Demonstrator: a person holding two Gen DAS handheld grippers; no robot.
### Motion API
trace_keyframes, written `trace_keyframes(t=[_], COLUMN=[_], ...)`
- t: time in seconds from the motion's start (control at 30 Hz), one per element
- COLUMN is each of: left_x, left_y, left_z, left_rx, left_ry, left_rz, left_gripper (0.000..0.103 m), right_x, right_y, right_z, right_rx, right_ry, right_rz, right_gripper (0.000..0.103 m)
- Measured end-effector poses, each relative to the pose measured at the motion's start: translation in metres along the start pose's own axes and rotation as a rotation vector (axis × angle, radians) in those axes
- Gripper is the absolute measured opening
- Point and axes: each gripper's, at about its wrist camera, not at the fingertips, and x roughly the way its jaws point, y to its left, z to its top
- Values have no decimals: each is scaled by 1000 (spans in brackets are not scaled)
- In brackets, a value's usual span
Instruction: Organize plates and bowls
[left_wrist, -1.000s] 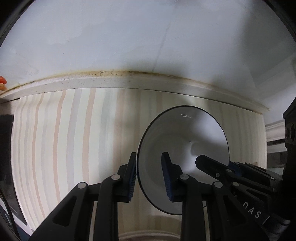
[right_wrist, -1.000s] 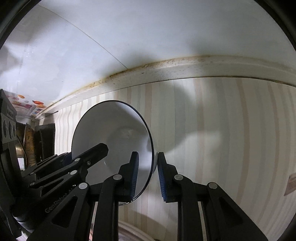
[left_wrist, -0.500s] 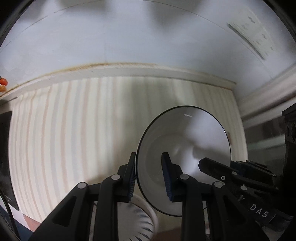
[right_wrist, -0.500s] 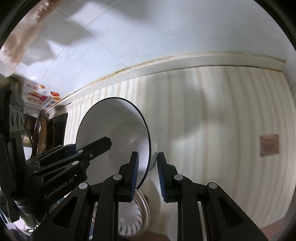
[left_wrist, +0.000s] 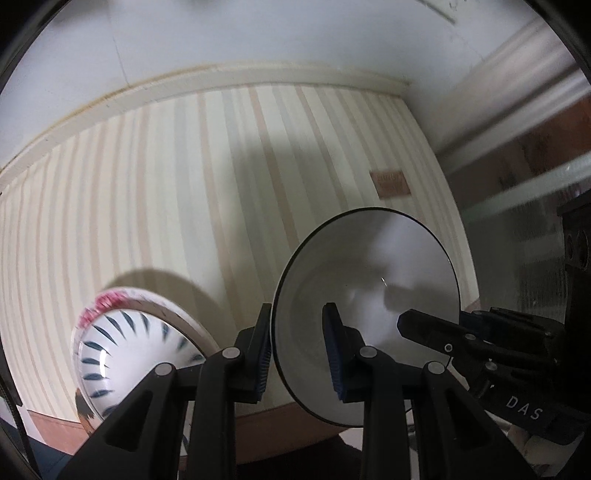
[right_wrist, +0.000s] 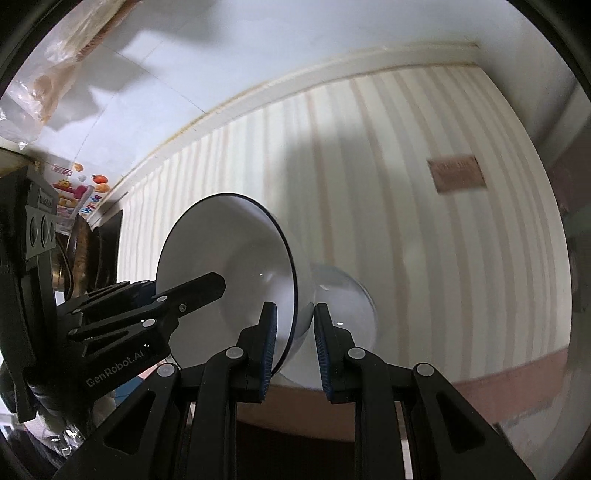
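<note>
A white bowl with a thin dark rim (left_wrist: 369, 295) is held in the air by both grippers, tipped on its side. My left gripper (left_wrist: 297, 354) is shut on its left rim. My right gripper (right_wrist: 293, 345) is shut on its right rim, and the bowl also shows in the right wrist view (right_wrist: 229, 273). The other gripper shows in each view, at the bowl's far rim. A white bowl with blue petal marks (left_wrist: 129, 354) sits atop a stack at the lower left of the left wrist view. A plain white bowl (right_wrist: 343, 302) shows behind the held one.
A striped cream wall (left_wrist: 184, 184) fills the background, with a moulding above and a small brown plaque (right_wrist: 456, 173). A brown tabletop edge (right_wrist: 498, 384) runs below. Dark pans and packets (right_wrist: 81, 251) stand at the far left of the right wrist view.
Both grippers have tilted downward with the bowl still held between them. The stacked bowls, the tabletop edge and the plaque have come into view below.
</note>
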Motion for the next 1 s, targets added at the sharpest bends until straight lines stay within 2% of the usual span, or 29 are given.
trace_keyframes(t=[0.37,1.0], left_x=[48,55], left_y=[-14,-15], left_z=[-14,-17], left_rx=[32,-5], left_ry=[97,77], left_rz=[75,134], left_gripper=[24,24], right_x=[41,53], right_y=[-34,-33], right_z=[-20,-15], right_rx=[31,-12], right_ry=[67,118], right_rz=[-17,-55], right_gripper=[22,25])
